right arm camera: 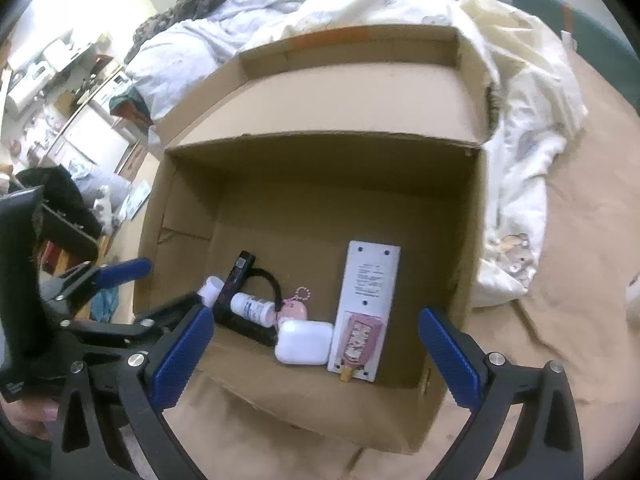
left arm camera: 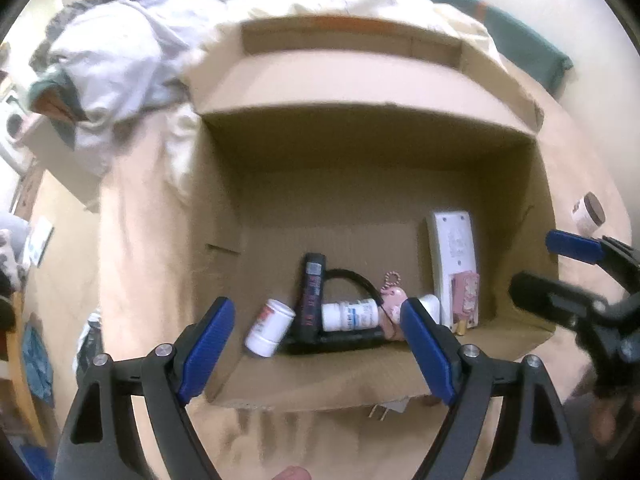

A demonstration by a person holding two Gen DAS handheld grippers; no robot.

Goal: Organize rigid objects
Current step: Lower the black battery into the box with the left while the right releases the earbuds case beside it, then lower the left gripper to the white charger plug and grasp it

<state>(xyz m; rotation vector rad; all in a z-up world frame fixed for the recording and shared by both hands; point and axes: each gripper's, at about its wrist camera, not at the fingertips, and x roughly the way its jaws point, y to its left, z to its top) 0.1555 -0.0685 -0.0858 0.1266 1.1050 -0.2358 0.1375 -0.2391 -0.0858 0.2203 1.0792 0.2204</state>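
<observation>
Both grippers, left (left arm camera: 316,344) and right (right arm camera: 316,356), hang spread and empty over the box (right arm camera: 320,148). Below their tips the bottles (left arm camera: 270,332), case (right arm camera: 302,342) and remote (right arm camera: 370,300) crowd the near wall; another drop there could knock bottles rolling.

Soft dim indoor light, motion blur, heavy fisheye warp w/ dark corners.

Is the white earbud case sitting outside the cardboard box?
No, the white earbud case lies on the floor inside the cardboard box, beside the long white power strip.
</observation>
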